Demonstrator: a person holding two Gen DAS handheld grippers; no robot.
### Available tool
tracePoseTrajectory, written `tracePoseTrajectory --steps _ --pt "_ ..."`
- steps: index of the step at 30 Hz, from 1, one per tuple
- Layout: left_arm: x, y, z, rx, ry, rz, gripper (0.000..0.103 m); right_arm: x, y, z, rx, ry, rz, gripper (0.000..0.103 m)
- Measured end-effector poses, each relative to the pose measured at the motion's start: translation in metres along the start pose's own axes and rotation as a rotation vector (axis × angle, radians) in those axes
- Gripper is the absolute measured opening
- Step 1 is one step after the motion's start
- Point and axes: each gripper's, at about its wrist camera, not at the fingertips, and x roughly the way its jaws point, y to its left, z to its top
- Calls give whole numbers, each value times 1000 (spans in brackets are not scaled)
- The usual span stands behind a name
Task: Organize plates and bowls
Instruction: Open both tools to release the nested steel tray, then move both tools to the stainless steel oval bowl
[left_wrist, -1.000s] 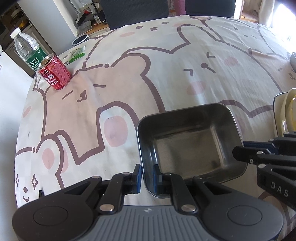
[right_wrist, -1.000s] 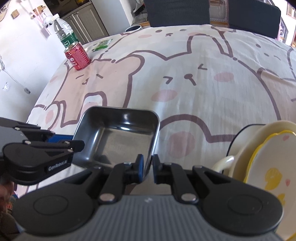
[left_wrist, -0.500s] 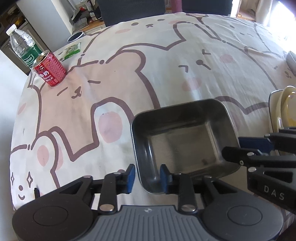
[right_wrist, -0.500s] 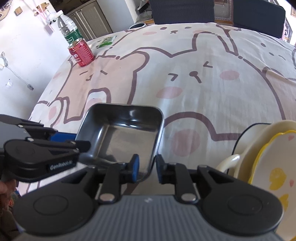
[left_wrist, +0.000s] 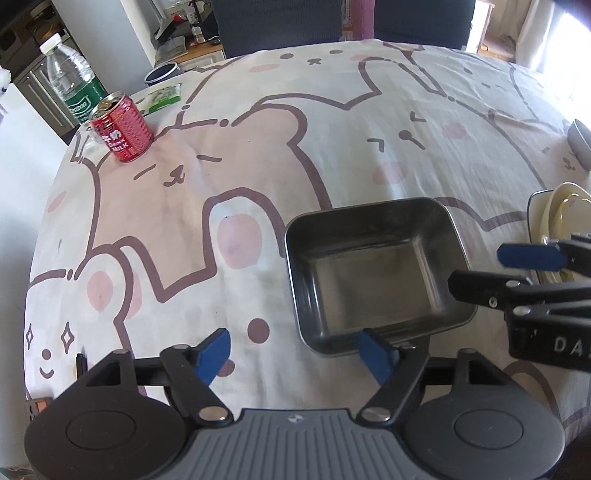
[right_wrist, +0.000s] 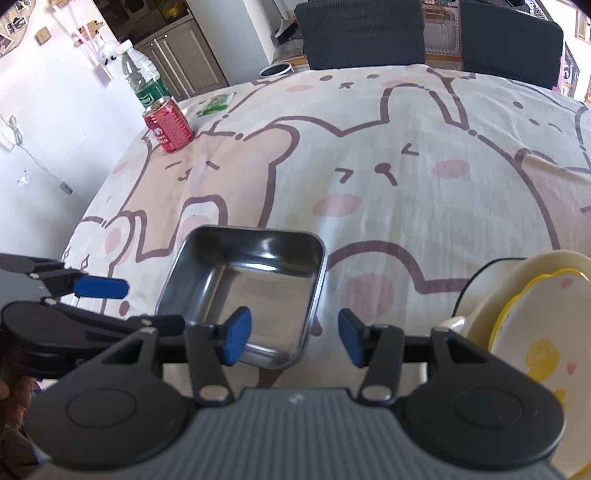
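- Both claws have let go since the earlier frames: each was pinching a rim of the metal tray, and now my left gripper and my right gripper are opening, pads off the steel
- Left claw: spread wide, its right pad just inside the tray's near rim and not pressing, its left pad over bare cloth; right claw: spread across the tray's near right corner, one pad over the tray floor, the other outside the wall, neither pinching
- Tray itself: flat and empty on the tablecloth, toward the near edge of the tabletop, right of centre
- Beyond it: a stack of cream dishes with a yellow-rimmed plate on top at the near right edge, close beside the tray but apart; a red can and a water bottle stand at the far left corner
- Step, as I judge it: the tray has just been set down and released; next I would lift both claws clear and turn the right one toward the dish stack, approaching a rim without knocking the pile
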Motion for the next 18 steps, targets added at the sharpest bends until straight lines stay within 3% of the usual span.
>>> tracePoseTrajectory --steps 10,18 --pt "-28 16 -11 -62 -94 -5 99 -32 -6 2 -15 -104 12 98" --pt "-55 8 -3 -103 -267 -27 103 -81 -42 10 5 -250 39 103"
